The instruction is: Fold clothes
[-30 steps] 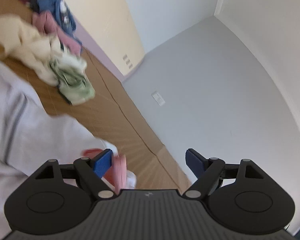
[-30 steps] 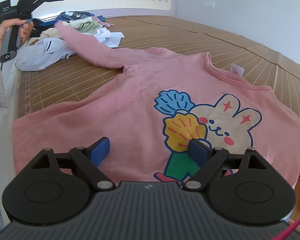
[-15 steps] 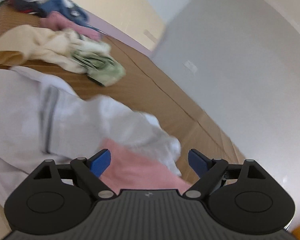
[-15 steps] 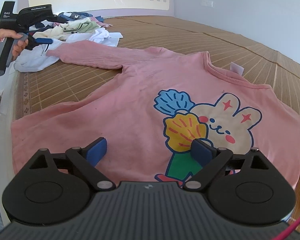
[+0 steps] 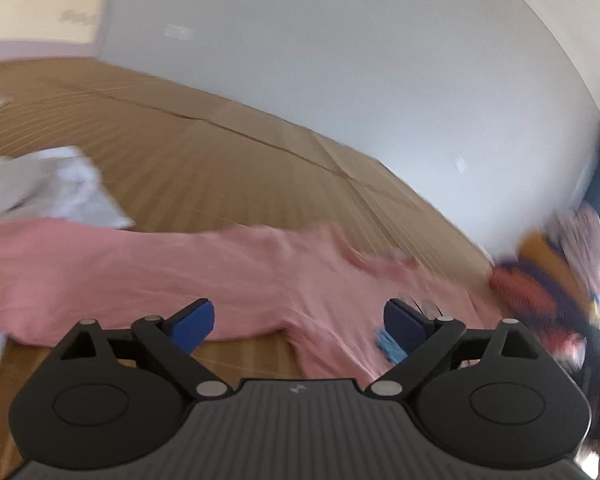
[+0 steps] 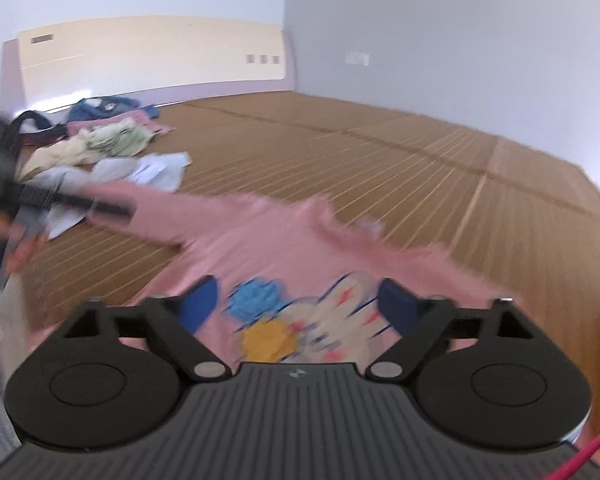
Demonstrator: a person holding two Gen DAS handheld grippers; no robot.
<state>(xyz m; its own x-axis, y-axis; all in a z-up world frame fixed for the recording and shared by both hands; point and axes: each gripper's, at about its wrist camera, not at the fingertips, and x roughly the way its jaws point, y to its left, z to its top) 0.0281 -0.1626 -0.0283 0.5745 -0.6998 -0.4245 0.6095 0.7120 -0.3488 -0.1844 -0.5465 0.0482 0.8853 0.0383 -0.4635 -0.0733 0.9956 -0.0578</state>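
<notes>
In the left wrist view, the left gripper [image 5: 298, 322] hovered above the pink shirt [image 5: 148, 264], which lay spread on the bamboo mat [image 5: 204, 160] of a bed; its jaws were spreading wider, gripping nothing. A white garment [image 5: 56, 184] lay beside the sleeve.

In the right wrist view, the right gripper [image 6: 300, 306] hung over the shirt's cartoon print [image 6: 296, 328], its jaws closing but apart from the cloth. A pile of clothes [image 6: 100, 140] sat near the headboard [image 6: 148, 60].
</notes>
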